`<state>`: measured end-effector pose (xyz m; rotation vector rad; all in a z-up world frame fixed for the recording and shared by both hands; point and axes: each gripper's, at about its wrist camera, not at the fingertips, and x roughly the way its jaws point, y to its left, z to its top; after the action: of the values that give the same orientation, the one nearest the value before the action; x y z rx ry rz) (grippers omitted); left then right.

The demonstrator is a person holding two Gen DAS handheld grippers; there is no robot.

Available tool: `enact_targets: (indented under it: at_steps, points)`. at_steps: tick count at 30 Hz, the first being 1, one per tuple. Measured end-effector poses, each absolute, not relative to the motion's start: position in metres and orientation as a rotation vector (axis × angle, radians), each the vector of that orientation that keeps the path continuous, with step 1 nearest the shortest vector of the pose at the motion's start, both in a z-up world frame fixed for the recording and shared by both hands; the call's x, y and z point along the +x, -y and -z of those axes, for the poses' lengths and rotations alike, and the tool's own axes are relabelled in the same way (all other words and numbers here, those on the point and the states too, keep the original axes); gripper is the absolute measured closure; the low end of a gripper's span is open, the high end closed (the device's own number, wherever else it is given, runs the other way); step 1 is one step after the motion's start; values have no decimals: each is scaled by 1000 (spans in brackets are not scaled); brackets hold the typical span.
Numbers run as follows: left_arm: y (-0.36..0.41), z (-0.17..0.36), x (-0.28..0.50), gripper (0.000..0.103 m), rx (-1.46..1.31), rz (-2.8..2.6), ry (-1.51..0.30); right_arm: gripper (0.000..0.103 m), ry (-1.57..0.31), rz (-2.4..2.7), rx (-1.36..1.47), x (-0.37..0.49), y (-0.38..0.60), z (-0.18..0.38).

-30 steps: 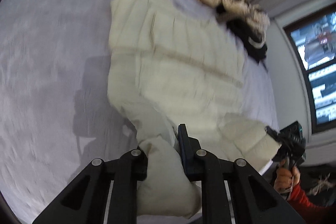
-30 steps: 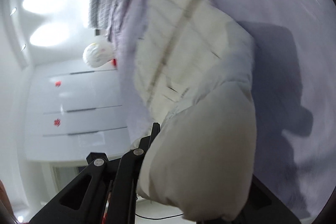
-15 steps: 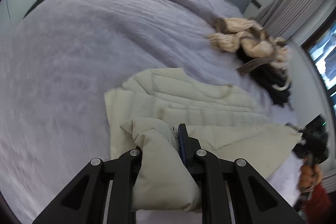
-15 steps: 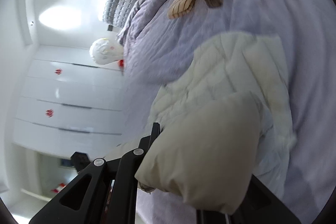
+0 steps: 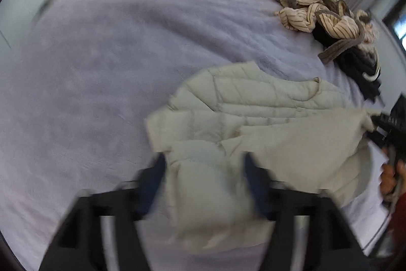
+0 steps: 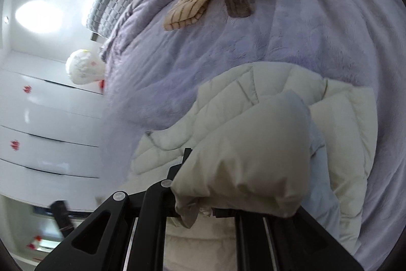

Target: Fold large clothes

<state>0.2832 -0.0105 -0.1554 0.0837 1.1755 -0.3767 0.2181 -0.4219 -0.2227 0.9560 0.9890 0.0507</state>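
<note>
On the left, the left claw (image 5: 203,164) stands wide open, its jaws either side of a cream padded jacket (image 5: 253,118) corner without pinching it. The jacket lies partly doubled over on the lilac bed (image 5: 101,67), near its front edge. Further right, the right claw (image 6: 203,197) is clamped on a puffy fold of the jacket, lifted off the bed. With one corner free, the slippery fold may slump unevenly or slide toward the bed's edge. A striped garment (image 5: 317,14) lies well apart.

Bright ceiling glare; left view motion-blurred, fisheye-warped.
</note>
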Motion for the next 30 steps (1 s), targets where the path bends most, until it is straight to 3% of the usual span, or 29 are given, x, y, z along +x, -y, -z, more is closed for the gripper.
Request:
enact_targets:
  at_steps: [5, 7, 8, 9, 11, 15, 17, 19, 20, 21, 30]
  points:
    - [-5, 133, 276, 31, 118, 353, -1123, 89, -1016, -17, 934, 224, 418, 221]
    - [-11, 126, 272, 31, 124, 332, -1086, 83, -1026, -13, 920, 225, 417, 216]
    - [-13, 123, 271, 31, 120, 326, -1072, 72, -1024, -15, 906, 225, 416, 211]
    - [-14, 120, 270, 31, 111, 325, -1060, 50, -1019, -19, 890, 225, 416, 206]
    - [-15, 117, 269, 31, 86, 340, -1047, 20, -998, -28, 867, 223, 416, 194]
    - [-3, 118, 268, 31, 92, 386, -1049, 20, -965, -32, 811, 214, 416, 165]
    - [11, 126, 269, 31, 116, 404, -1052, 22, -964, -6, 735, 204, 412, 154]
    - [25, 135, 271, 31, 128, 420, -1060, 41, -990, 31, 619, 199, 407, 151]
    - [33, 141, 274, 31, 127, 430, -1068, 76, -1012, 39, 565, 201, 404, 150]
    - [42, 149, 278, 31, 128, 436, -1078, 90, -1035, 46, 525, 202, 402, 153]
    - [83, 210, 337, 31, 161, 347, -1122, 90, -1114, 99, 375, 238, 409, 197]
